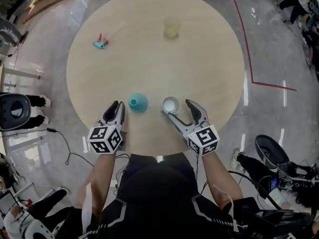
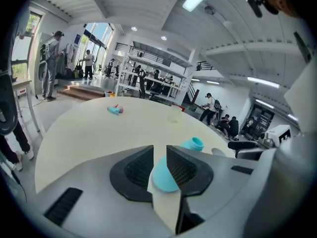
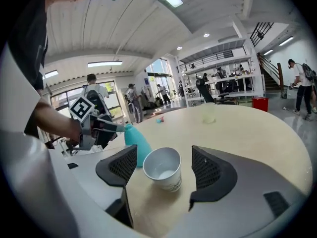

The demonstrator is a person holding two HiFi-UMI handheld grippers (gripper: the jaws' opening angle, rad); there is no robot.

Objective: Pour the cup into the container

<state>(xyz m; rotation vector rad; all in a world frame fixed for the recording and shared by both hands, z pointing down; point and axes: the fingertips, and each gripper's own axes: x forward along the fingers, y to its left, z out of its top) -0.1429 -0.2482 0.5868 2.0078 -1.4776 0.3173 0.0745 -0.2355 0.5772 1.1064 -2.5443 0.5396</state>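
Note:
A white paper cup stands upright near the table's front edge, with a little white content at its bottom. My right gripper is open. The cup sits between its jaws and neither pad touches it. Left of the cup stands a teal flask-shaped container, also seen beside the cup in the right gripper view. My left gripper points at it from the left with its jaws nearly together and nothing held. The teal container shows just beyond those jaws.
A translucent yellowish cup stands at the far side of the round beige table. A small teal and red object lies at the far left. People and chairs surround the table on the shiny floor.

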